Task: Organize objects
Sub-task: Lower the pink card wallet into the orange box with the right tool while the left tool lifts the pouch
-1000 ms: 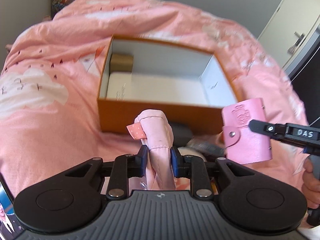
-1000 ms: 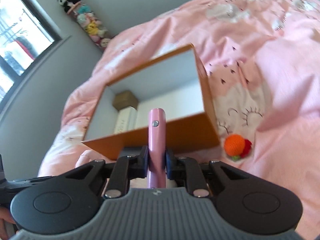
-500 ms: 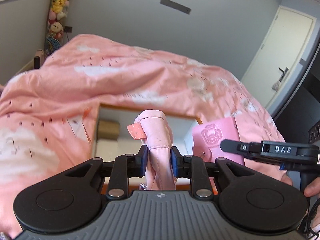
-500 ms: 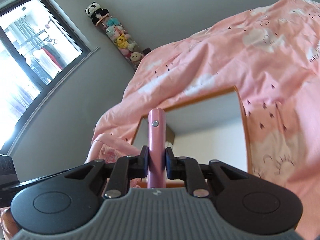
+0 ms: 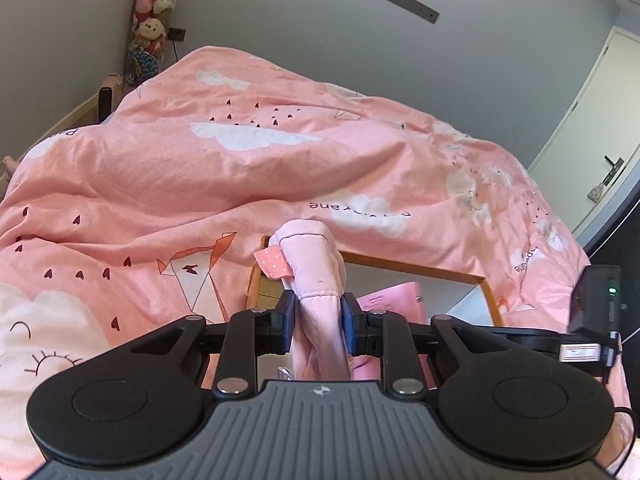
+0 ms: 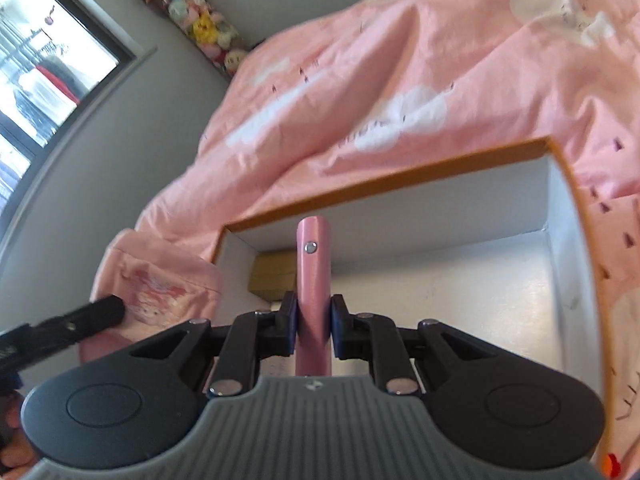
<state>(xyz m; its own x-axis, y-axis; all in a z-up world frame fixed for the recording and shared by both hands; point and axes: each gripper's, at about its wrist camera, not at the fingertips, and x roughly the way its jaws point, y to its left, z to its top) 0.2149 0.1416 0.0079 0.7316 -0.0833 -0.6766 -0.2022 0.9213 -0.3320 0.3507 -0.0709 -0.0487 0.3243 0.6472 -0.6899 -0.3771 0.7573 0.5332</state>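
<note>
My left gripper [image 5: 318, 312] is shut on a soft pink fabric pouch [image 5: 316, 264] with a dotted tag, held upright in front of an orange box [image 5: 412, 268]. In the right wrist view the same pouch [image 6: 160, 284] hangs left of the box, with one left finger [image 6: 80, 320] on it. My right gripper [image 6: 314, 320] is shut on a pink snap-button card holder [image 6: 314, 264], seen edge-on above the box's white inside. The orange box [image 6: 380, 178] is open, with a small brown carton [image 6: 272, 276] in its far left corner. The card holder [image 5: 394, 300] shows right of the pouch.
A rumpled pink duvet [image 5: 240, 168] with clouds and hearts lies under the box and around it. A column of plush toys [image 5: 154, 20] stands at the grey wall; a window [image 6: 40, 80] and a door [image 5: 600, 140] flank the bed. An orange-red toy [image 6: 610, 464] peeks in bottom right.
Both grippers moved forward to the box with their loads still gripped. The right gripper went from in front of the box to above its opening. The left view has tilted up to the wall.
</note>
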